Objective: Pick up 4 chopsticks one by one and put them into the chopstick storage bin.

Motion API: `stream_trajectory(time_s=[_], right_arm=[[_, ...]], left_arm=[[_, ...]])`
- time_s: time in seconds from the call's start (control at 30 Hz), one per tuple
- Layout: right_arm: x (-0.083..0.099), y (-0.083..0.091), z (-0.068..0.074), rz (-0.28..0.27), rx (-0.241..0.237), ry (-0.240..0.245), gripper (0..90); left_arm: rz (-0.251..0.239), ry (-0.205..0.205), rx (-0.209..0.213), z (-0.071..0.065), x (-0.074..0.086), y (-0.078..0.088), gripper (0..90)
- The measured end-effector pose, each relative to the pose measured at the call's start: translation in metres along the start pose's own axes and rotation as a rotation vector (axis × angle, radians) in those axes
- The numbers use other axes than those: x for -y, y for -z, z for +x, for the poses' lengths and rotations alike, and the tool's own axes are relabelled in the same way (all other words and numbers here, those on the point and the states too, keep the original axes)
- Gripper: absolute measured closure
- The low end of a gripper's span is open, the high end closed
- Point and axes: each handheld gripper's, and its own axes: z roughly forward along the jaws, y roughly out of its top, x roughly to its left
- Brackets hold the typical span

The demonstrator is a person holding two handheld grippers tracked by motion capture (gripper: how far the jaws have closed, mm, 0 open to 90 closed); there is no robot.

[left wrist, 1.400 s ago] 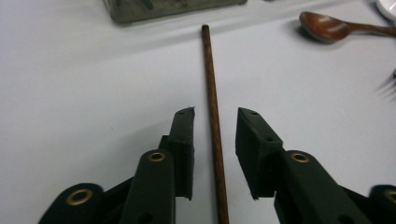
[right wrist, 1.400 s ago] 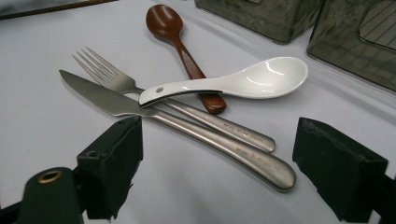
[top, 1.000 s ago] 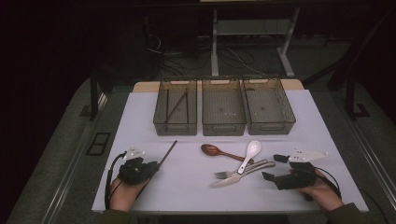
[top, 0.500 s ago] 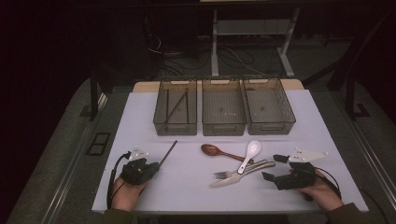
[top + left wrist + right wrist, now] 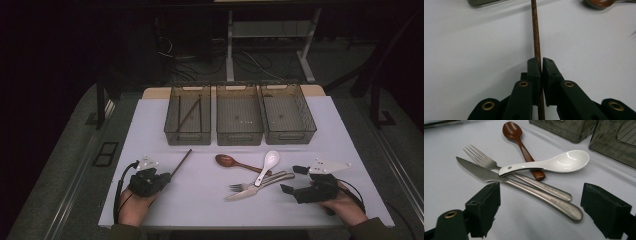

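My left gripper [image 5: 165, 179] rests low on the white mat at the front left, shut on the near end of a thin brown chopstick [image 5: 181, 164]. In the left gripper view the chopstick [image 5: 536, 32] runs straight up from between the pressed pads. My right gripper [image 5: 290, 179] lies at the front right, open, its jaws wide apart in the right gripper view [image 5: 543, 196]. Just ahead of it lie a steel knife [image 5: 481, 171], a steel fork [image 5: 489, 162], a white ceramic spoon [image 5: 559, 162] across them and a brown wooden spoon [image 5: 520, 140].
Three dark see-through trays stand side by side at the back of the mat: the left tray [image 5: 188, 136] holds two brown sticks, the middle tray [image 5: 239, 136] and the right tray [image 5: 289, 136] look bare. The mat's front edge runs just under both hands.
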Motion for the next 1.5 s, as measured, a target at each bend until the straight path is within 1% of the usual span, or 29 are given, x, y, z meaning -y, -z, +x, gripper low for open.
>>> stream_trajectory(time_s=[0.17,0.27,0.57,0.7,0.9,1.07,1.27,1.43,1.5], right_arm=[[0.0,0.0,0.0,0.0,0.0,-0.001,16.0],[0.0,0.0,0.0,0.0,-0.001,0.0,15.9],[0.0,0.0,0.0,0.001,-0.001,-0.002,15.9],[0.0,0.0,0.0,0.002,0.0,-0.004,15.9],[0.0,0.0,-0.001,0.003,0.002,-0.007,15.9],[0.0,0.0,-0.001,0.002,0.006,-0.009,15.9],[0.0,0.0,-0.001,0.0,0.007,-0.011,15.9],[0.001,0.0,-0.002,-0.001,0.008,-0.013,16.0],[0.001,0.001,-0.002,-0.001,0.008,-0.016,15.9]], left_arm=[[-0.017,-0.005,0.019,0.0,-0.003,0.006,83.8],[-0.033,0.0,0.039,-0.001,-0.005,0.009,83.8],[-0.058,-0.025,0.067,-0.006,-0.014,0.014,83.8],[-0.075,-0.036,0.089,-0.008,-0.02,0.016,83.7],[-0.097,-0.049,0.097,-0.008,-0.032,0.017,83.8],[-0.105,-0.067,0.1,-0.008,-0.044,0.016,83.7],[-0.117,-0.087,0.097,-0.006,-0.063,0.012,83.7],[-0.131,-0.09,0.105,-0.004,-0.079,0.007,83.7],[-0.14,-0.084,0.11,-0.003,-0.084,0.005,83.7]])
